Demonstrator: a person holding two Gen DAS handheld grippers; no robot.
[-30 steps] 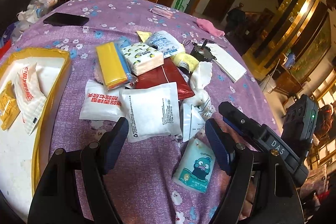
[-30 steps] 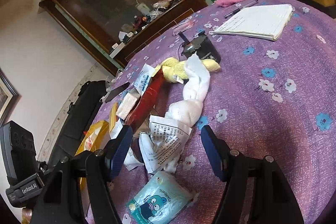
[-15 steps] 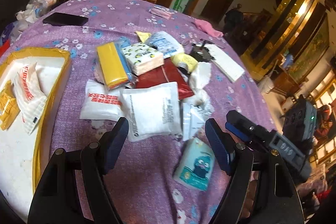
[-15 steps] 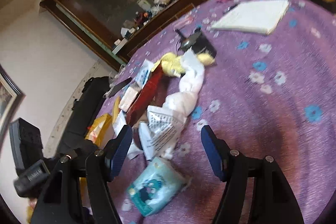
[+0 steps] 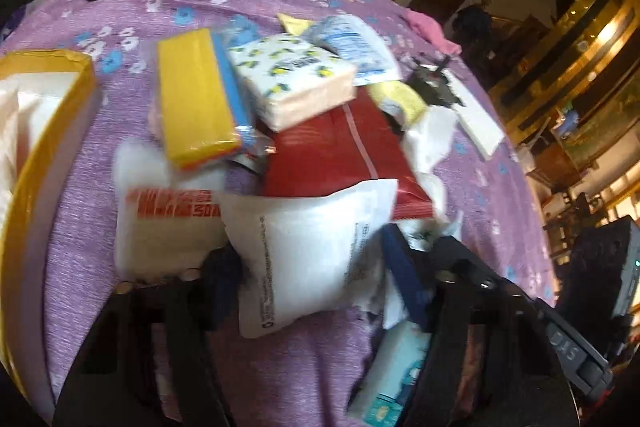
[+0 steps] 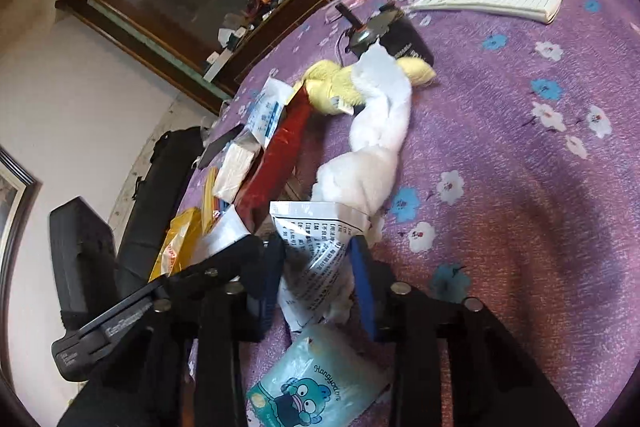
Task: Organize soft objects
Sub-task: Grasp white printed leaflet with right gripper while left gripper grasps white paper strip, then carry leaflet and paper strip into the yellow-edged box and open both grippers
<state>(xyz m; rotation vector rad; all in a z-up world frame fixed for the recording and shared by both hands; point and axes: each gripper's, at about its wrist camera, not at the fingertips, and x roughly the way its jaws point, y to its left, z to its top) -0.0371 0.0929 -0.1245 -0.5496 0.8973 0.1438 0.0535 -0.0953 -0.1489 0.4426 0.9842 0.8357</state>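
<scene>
White packets now sit between both narrowed grippers: left gripper point(image 5: 312, 275) straddles the padded pouch point(image 5: 304, 247), right gripper point(image 6: 318, 267) the printed sachet point(image 6: 316, 247) (firm contact unclear) after both advanced; pickup looks imminent.

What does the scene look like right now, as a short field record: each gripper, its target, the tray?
left gripper: jaws around the white pouch, not visibly clamped
right gripper: jaws around the printed packet, closure unclear
tray: yellow rim at far left, white items inside
pile: red pouch, lemon tissue pack, yellow pack
tablecloth: purple, floral
</scene>
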